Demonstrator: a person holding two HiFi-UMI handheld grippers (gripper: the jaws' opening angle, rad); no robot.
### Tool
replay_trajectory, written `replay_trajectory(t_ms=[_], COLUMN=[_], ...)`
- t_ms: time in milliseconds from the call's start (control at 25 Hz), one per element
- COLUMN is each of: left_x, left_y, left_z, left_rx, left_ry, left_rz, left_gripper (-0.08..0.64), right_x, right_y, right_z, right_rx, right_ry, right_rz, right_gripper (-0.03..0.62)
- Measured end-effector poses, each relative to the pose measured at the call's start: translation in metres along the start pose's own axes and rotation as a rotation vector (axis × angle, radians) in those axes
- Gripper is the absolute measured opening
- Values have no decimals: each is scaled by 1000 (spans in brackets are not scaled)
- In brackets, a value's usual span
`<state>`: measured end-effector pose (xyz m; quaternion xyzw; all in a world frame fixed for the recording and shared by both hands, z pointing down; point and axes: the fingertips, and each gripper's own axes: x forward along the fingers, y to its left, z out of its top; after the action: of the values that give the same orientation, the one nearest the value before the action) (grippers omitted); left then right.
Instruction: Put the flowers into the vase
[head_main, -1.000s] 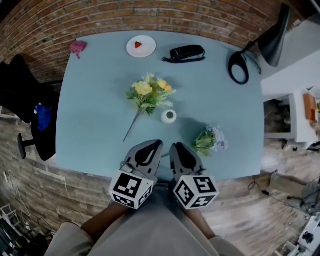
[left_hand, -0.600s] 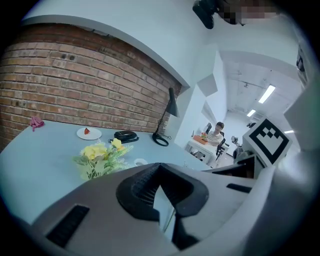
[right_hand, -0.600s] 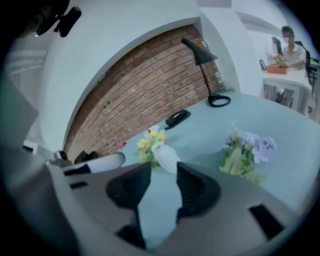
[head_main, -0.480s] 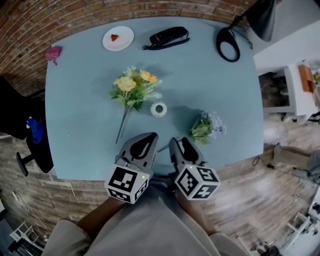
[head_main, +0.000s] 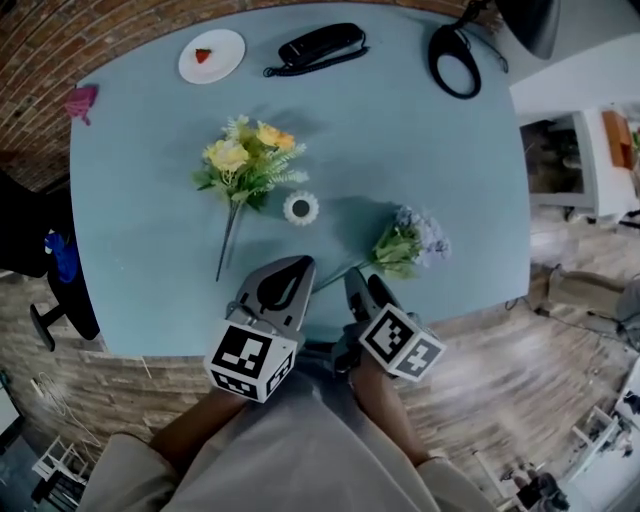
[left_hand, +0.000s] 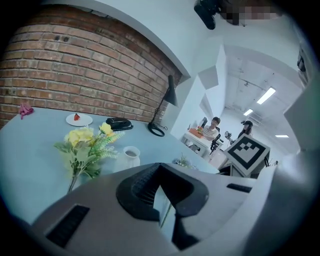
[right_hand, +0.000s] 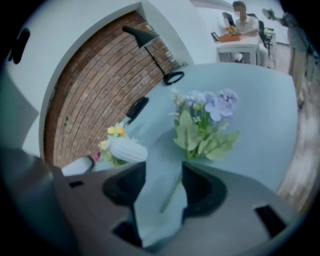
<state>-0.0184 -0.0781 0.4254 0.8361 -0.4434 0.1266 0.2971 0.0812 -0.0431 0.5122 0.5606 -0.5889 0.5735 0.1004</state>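
Right gripper view: the bunch of artificial lilac and pale-blue flowers with broad green leaves (right_hand: 202, 125) lies on its side on the pale blue tabletop (right_hand: 260, 100). Its blossoms point away from the camera. Its thin green stem (right_hand: 172, 192) runs back between the jaws of the right gripper (right_hand: 162, 182). Those jaws stand wide apart, having just been opening; the stem lies in the gap and neither pad presses on it.

The bunch is probably very light. Its head looks soft and easily crushed, and its stem slender and likely to roll or pivot between flat pads. The bare stem just below the leaves appears the best place to grip. That is close enough to the head to steady it, and it leaves the tail free to enter the vase.

The small white ribbed ceramic vase (head_main: 300, 208) stands upright near the bunch. Its narrow mouth and slight build suggest it could tip if nudged. Beyond it lies a second bunch of yellow and cream flowers (head_main: 245, 160), its stem towards the person.

The left gripper (head_main: 298, 266) hovers over the near table edge beside the right one, jaws closed together on nothing.
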Motion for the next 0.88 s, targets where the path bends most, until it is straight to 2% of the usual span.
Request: replay_trajectory(t_ms=[160, 320, 880], left_x=[6, 13, 48], left_y=[2, 4, -2], left_z=[-3, -4, 0], left_rx=[-4, 0, 17], left_ry=[19, 33, 30], left_rz=[8, 16, -20], left_gripper=[15, 15, 15], right_x=[15, 23, 50], right_y=[-21, -29, -49], right_z=[-6, -5, 0], right_rx=[90, 140, 220], right_ry=[48, 70, 117], right_rz=[-28, -39, -78], right_gripper=[227, 227, 227])
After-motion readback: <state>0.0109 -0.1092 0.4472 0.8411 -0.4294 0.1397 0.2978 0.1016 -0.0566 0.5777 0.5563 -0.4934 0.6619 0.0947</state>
